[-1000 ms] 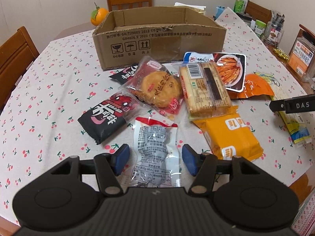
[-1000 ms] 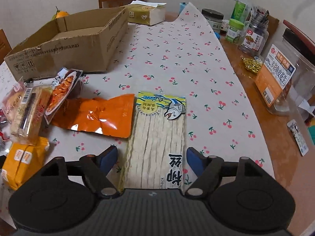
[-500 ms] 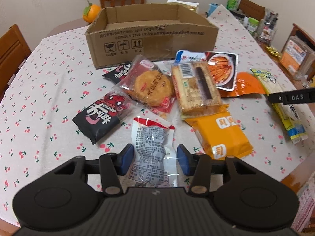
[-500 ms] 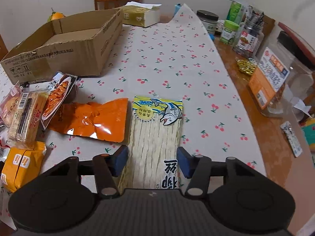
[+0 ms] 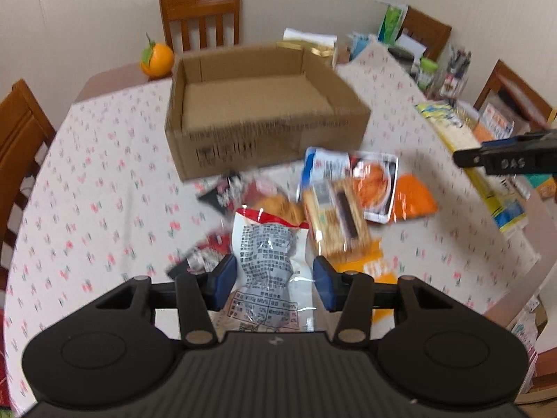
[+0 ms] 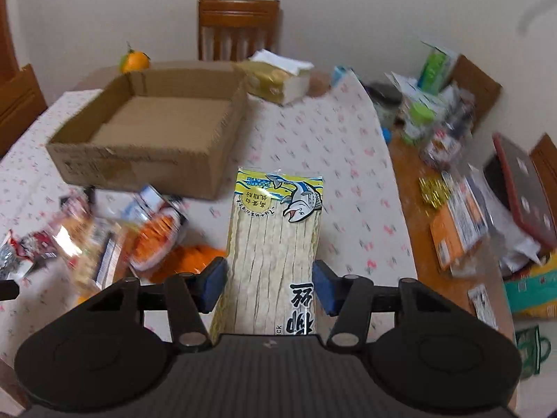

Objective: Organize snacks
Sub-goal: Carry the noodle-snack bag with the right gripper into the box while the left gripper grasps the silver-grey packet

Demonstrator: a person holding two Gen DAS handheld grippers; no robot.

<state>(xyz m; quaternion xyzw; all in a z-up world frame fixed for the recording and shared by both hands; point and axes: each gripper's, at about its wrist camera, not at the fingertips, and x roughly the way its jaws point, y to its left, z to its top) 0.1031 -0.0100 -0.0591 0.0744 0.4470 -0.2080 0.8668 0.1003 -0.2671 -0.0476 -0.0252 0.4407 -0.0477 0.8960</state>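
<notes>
My left gripper point(image 5: 273, 278) is shut on a clear snack pouch with a red top and a grey label point(image 5: 268, 261), held up above the table. My right gripper point(image 6: 269, 287) is shut on a long yellow-and-white fish-strip pack point(image 6: 275, 240), also lifted; this pack shows in the left wrist view point(image 5: 470, 160) at the right. An open, empty cardboard box point(image 5: 257, 111) stands on the cherry-print tablecloth ahead; it also shows in the right wrist view point(image 6: 153, 129). Several other snack packs point(image 5: 334, 209) lie in front of the box.
An orange point(image 5: 156, 59) sits behind the box's left corner. A tissue box point(image 6: 278, 76) stands behind its right side. Jars and packets point(image 6: 435, 129) crowd the bare wooden right edge of the table. Wooden chairs point(image 5: 200, 17) surround the table.
Both grippers have closed on their packs and lifted them off the table. Both views have risen and now look down into the box.
</notes>
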